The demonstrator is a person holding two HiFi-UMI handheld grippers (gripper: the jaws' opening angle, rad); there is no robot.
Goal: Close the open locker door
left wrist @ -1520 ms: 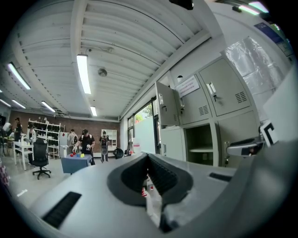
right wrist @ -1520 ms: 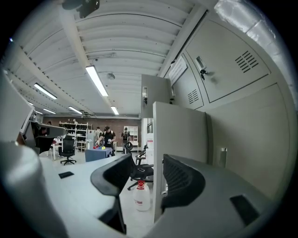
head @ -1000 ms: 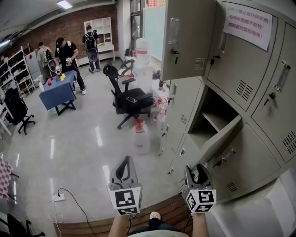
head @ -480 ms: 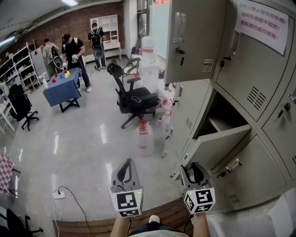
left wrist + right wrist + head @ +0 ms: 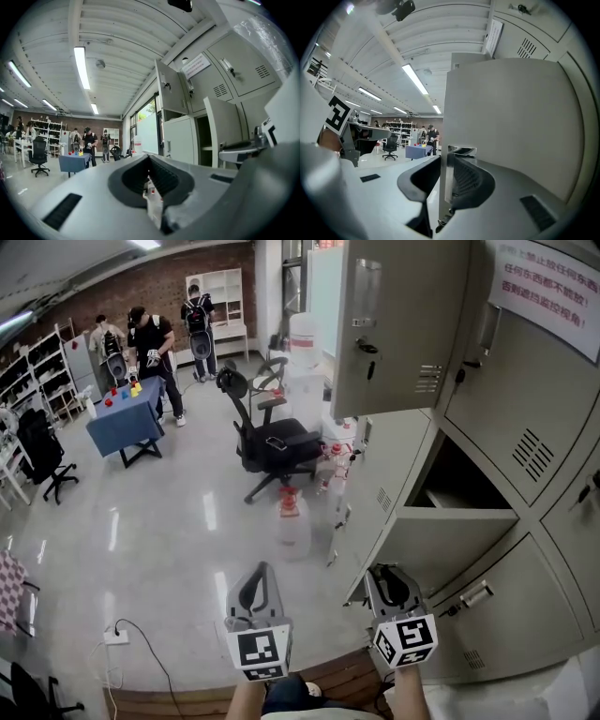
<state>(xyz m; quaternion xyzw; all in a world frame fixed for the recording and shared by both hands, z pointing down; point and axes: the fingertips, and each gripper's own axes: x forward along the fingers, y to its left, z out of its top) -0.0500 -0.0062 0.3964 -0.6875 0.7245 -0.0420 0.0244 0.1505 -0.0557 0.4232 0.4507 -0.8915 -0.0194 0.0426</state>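
Observation:
A grey lower locker door [image 5: 450,538] stands swung out from its dark compartment [image 5: 469,479]. My right gripper [image 5: 388,583] is at that door's free edge. In the right gripper view the door's thin edge [image 5: 448,178] runs between the jaws, which are closing on it with a small gap still showing at the left jaw. The door's face [image 5: 511,117] fills that view's right side. My left gripper [image 5: 251,589] hangs apart over the floor, shut and empty, and is also seen in its own view [image 5: 152,187]. A second, upper locker door [image 5: 394,324] also hangs open.
A black office chair [image 5: 267,442], a water jug [image 5: 291,521] and bottles stand by the lockers. Further back are a blue table [image 5: 122,423] and several people [image 5: 150,338]. A power strip with a cable [image 5: 117,637] lies on the floor left of the wooden step [image 5: 328,676].
The view has drawn nearer to the lockers. My right gripper has moved up to the lower door's free edge. The left gripper has kept its place.

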